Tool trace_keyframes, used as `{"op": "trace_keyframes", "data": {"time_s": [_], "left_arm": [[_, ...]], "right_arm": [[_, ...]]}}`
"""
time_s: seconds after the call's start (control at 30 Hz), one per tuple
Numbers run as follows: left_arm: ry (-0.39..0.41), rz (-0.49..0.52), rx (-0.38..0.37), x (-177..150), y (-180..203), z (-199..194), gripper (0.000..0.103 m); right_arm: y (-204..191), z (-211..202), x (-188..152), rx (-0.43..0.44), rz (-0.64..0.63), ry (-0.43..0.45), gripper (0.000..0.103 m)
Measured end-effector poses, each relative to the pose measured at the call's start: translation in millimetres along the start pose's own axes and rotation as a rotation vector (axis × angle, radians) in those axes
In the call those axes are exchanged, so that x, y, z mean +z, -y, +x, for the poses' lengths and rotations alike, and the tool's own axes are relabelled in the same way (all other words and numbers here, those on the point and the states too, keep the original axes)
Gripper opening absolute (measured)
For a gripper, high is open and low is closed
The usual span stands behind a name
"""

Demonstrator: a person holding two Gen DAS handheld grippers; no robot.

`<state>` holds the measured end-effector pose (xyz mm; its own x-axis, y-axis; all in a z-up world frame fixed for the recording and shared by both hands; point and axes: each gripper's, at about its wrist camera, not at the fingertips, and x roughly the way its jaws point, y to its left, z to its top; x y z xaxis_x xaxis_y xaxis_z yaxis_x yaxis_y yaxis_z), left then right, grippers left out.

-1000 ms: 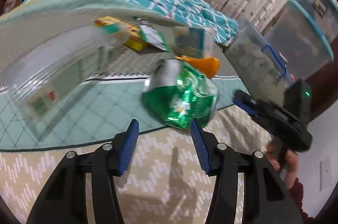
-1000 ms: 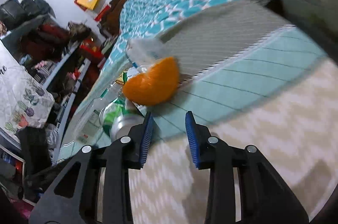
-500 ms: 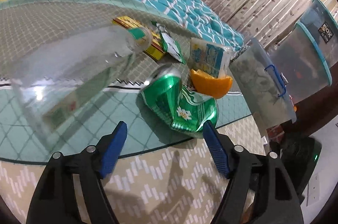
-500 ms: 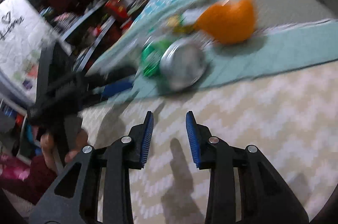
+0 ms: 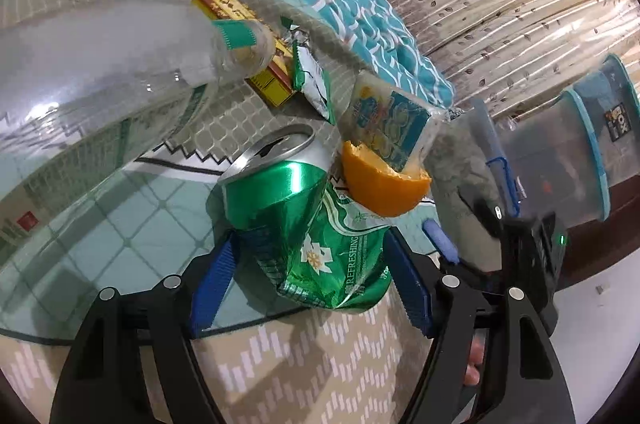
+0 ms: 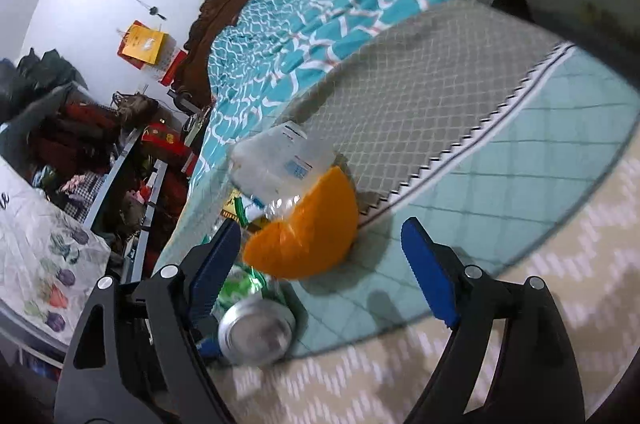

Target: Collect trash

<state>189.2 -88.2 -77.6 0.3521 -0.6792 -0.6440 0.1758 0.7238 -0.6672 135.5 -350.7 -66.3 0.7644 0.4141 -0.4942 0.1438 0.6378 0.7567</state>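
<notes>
Two blue-padded tongs work a round rug. Left wrist view: the left gripper [image 5: 310, 290] straddles a crushed green can [image 5: 308, 224] at frame centre, its jaws closing, pads just beside the dented sides, contact unclear. An orange peel [image 5: 384, 185] sits right of it, a clear bottle [image 5: 96, 95] upper left. Right wrist view: the right gripper [image 6: 320, 274] is opening wide, empty, with the peel [image 6: 308, 238] ahead between its tips and the can [image 6: 256, 332] at lower left.

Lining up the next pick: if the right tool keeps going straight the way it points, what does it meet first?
Most likely the orange peel, which sits dead ahead between the opening jaws of the right tool. The crushed green can lies lower and off to one side. Depth is hard to judge here.
</notes>
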Motion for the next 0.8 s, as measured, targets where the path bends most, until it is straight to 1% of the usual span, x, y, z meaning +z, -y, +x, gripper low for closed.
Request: {"op": "trace_keyframes", "data": {"time_s": [0.03, 0.07, 0.1, 0.13, 0.17, 0.2, 0.23, 0.27, 0.37, 0.47, 0.57, 0.67, 0.73, 0.77, 0.8], "left_arm": [[-0.004, 0.002, 0.007, -0.6, 0.9, 2.7, 0.054], [-0.036, 0.004, 0.021, -2.3, 1.2, 10.9, 0.033], [-0.036, -0.003, 0.013, -3.2, -0.1, 11.7, 0.030], [-0.035, -0.010, 0.008, -3.9, -0.9, 11.4, 0.030], [-0.039, -0.006, 0.009, -4.9, -0.4, 10.6, 0.030], [-0.038, 0.002, 0.020, -5.8, 0.6, 8.0, 0.029], [-0.032, 0.013, 0.030, -7.7, 1.7, 3.0, 0.029], [-0.030, 0.018, 0.035, -9.2, 1.2, -0.7, 0.028], [-0.048, 0.068, 0.036, -24.2, 2.2, -19.4, 0.027], [-0.053, 0.149, 0.042, -51.1, 3.7, -43.4, 0.027], [-0.043, 0.192, 0.053, -76.4, 0.4, -67.0, 0.027], [-0.030, 0.208, 0.066, -100.7, -7.1, -93.5, 0.027], [-0.016, 0.205, 0.078, -111.1, -11.6, -107.2, 0.028], [-0.011, 0.202, 0.083, -115.6, -14.5, -112.7, 0.028], [-0.010, 0.200, 0.084, -118.0, -16.6, -115.1, 0.028]], "right_arm": [[-5.8, 11.8, 0.3, -0.020, -0.021, -0.013, 0.085], [-10.5, 22.8, -2.6, -0.035, -0.035, -0.032, 0.085], [-12.3, 30.6, -3.8, -0.039, -0.043, -0.053, 0.085], [-15.0, 36.0, -9.7, -0.037, -0.056, -0.079, 0.085], [-20.0, 41.9, -15.8, -0.036, -0.089, -0.109, 0.080], [-24.7, 42.7, -22.4, -0.054, -0.134, -0.116, 0.076], [-28.8, 39.2, -30.2, -0.079, -0.187, -0.115, 0.066], [-27.6, 33.2, -36.7, -0.084, -0.202, -0.123, 0.058], [-14.6, 5.6, -53.1, -0.053, -0.174, -0.138, 0.046], [-2.8, -30.2, -76.5, -0.042, -0.199, -0.128, 0.037], [12.1, -61.5, -102.6, -0.049, -0.225, -0.120, 0.033], [26.6, -97.8, -134.7, -0.060, -0.238, -0.094, 0.034], [30.6, -114.6, -148.9, -0.081, -0.259, -0.078, 0.040], [32.4, -125.3, -156.6, -0.099, -0.262, -0.055, 0.057], [31.8, -132.9, -161.8, -0.106, -0.262, -0.034, 0.071]]}}
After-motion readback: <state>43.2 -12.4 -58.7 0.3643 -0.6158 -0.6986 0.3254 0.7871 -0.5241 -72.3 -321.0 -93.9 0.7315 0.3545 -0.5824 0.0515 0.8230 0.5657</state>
